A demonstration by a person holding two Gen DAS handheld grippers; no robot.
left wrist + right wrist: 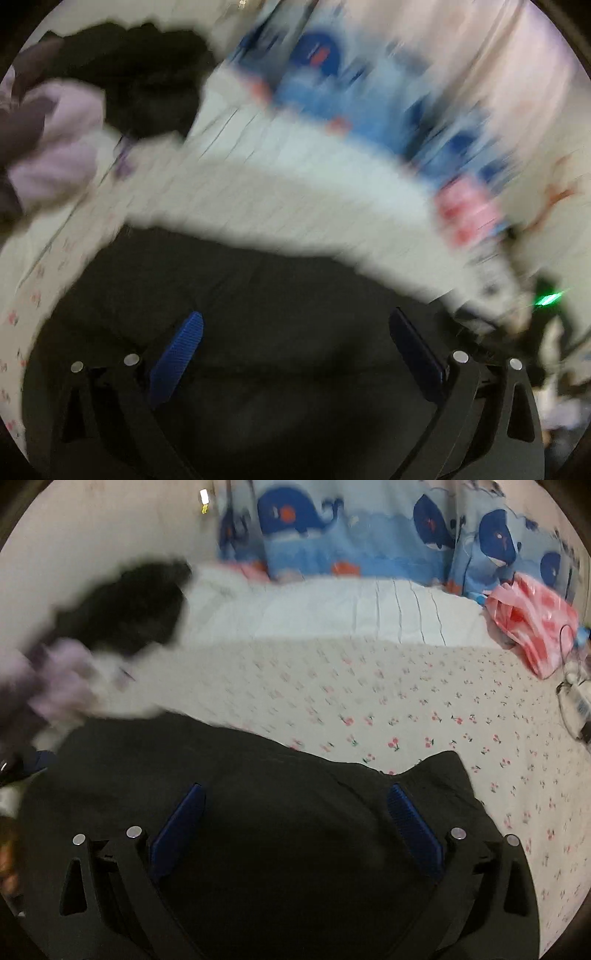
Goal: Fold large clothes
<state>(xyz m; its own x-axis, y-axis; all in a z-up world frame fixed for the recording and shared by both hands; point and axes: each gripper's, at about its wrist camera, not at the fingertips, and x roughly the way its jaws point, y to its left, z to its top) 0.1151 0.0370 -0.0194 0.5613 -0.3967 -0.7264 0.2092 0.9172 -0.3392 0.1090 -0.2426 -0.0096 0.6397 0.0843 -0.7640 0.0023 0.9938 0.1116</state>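
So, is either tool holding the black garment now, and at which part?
Nothing is held. Both the left tool and the right tool are open above the black garment, with their fingers spread apart.

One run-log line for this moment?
left gripper: open | right gripper: open | black garment: on floral sheet, ungrasped | left view: blurred

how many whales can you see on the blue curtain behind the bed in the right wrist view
4 clear ones on the whale-print curtain: one at upper centre, one right of centre, two at far right. Folds may hide more.
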